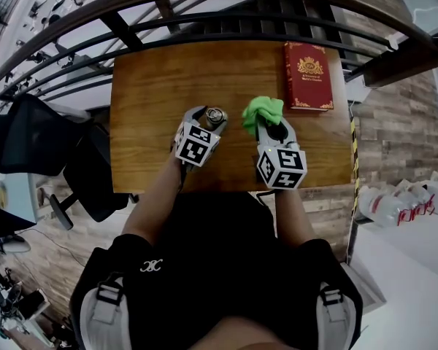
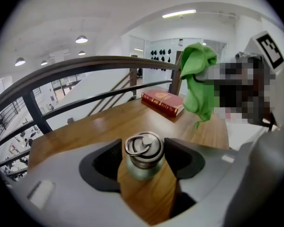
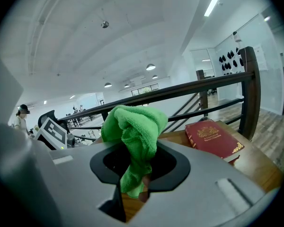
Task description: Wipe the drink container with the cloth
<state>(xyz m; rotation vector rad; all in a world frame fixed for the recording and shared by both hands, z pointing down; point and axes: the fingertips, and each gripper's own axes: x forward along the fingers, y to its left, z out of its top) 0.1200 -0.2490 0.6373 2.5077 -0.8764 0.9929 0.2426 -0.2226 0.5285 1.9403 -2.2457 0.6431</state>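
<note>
Between the jaws of my left gripper (image 1: 209, 118) stands the drink container (image 2: 143, 157), a small metal bottle upright on the wooden table (image 1: 153, 79). The jaws are spread wide on either side of it, and as far as I can see neither pad presses on it, so nothing is holding it. My right gripper (image 1: 272, 127) sits just to the right of the left one, clamped tight on the green cloth (image 3: 135, 136). The cloth bunches above the jaws and a tail of it hangs below them.

My main worry is the bottle tipping. It is narrow and free-standing, so if I bring the cloth against it before the left jaws close, the push will likely slide it or knock it over. If I close off-centre, one pad meets it first and shoves it sideways. The lid carries a loose metal ring, and the cloth's hanging tail could snag on it and drag the bottle along. The cloth is pinched only by a fold, so a hard rub might pull it out of the right jaws.

As for containers, the bottle's lid is on and looks shut, so I cannot tell what is inside or how full it is. A red book (image 1: 307, 76) lies beyond my right gripper, well clear of both. Far off to its right, below table level, lie what look like plastic bottles (image 1: 394, 204); their contents I cannot make out.
</note>
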